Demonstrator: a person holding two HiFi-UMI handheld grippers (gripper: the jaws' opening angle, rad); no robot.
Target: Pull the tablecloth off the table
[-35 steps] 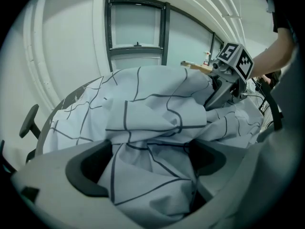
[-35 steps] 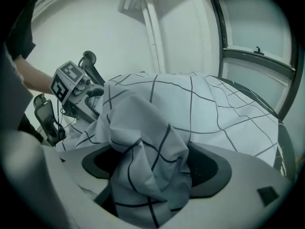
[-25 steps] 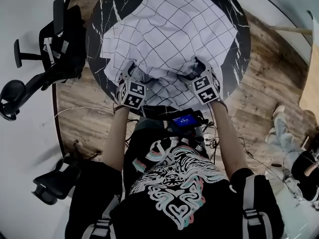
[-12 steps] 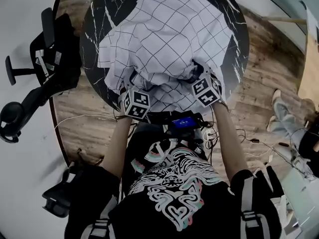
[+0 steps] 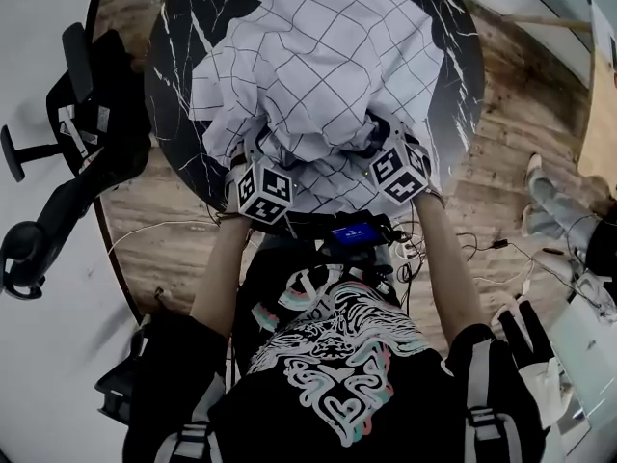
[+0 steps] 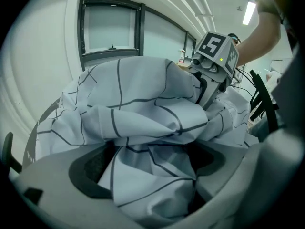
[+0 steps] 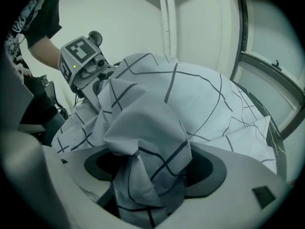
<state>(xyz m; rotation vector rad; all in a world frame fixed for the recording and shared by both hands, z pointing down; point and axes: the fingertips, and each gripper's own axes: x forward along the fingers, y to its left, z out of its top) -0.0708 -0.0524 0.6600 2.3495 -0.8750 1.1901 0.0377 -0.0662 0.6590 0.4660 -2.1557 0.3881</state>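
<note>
Checked tablecloth [image 5: 323,51], bunched on black worktop [image 5: 174,85] ahead of the tongs; left tongs [image 6: 151,175] and right tongs [image 7: 148,178] each clamped on a gathered fold.

1. tablecloth [image 5: 328,56] is on the worktop [image 5: 178,85], heaped toward its near edge.
2. left gripper [image 5: 253,152] at the worktop's near-left edge, right gripper [image 5: 382,135] near-right, tablecloth in both.
3. office chair [image 5: 87,114] left of the worktop.

Head view looks steeply down; both gripper views (wide-angle, very close) share the tablecloth [image 5: 328,56] with it.
</note>
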